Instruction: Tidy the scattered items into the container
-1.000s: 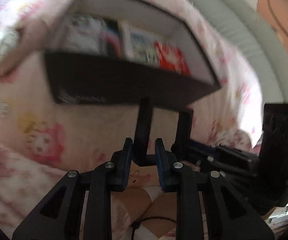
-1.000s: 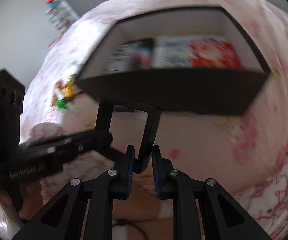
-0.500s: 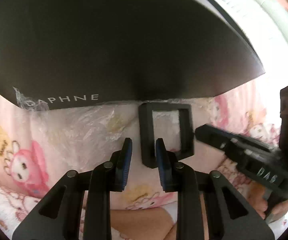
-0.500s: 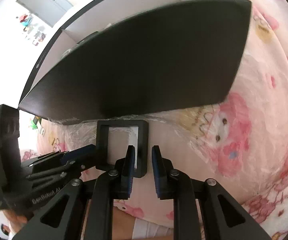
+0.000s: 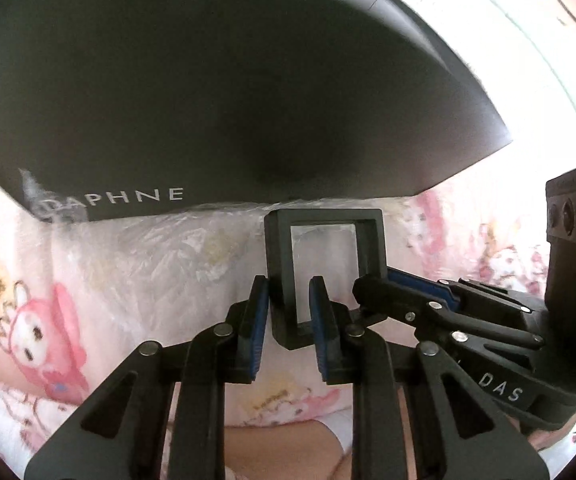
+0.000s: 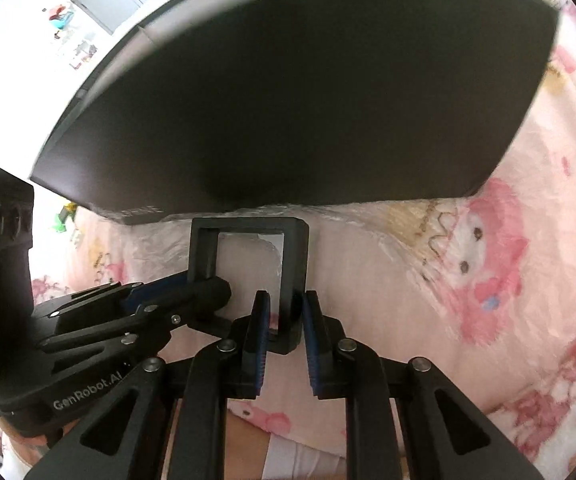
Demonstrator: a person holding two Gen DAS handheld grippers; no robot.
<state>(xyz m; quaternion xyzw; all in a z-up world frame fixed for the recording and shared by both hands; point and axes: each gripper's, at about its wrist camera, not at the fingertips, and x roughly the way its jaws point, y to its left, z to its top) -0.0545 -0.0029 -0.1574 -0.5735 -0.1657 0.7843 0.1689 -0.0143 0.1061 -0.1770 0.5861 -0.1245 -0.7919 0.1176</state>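
A black square frame [image 5: 323, 216] with a clear film in its window hangs between both grippers, just in front of the black box [image 5: 248, 100] marked DAPHNE. My left gripper [image 5: 288, 284] pinches the frame's left bar, its jaws still closing slightly. The right gripper [image 5: 367, 286] reaches in from the right onto the other bar. In the right wrist view my right gripper [image 6: 284, 296] clamps the frame [image 6: 248, 224] by its right bar, jaws closing, and the left gripper [image 6: 216, 290] comes in from the left. The box's [image 6: 307, 100] near wall hides its inside.
The box rests on a pink cartoon-print bedsheet [image 5: 48, 320], with crinkled clear plastic [image 5: 160, 240] along its base. Small green and yellow items [image 6: 62, 216] lie on the sheet beyond the box's left corner. A person's bare leg [image 5: 280, 440] shows below the grippers.
Both grippers have sunk with the frame, down to the box's near wall. The box's open top and contents, visible a second ago, are now out of sight.
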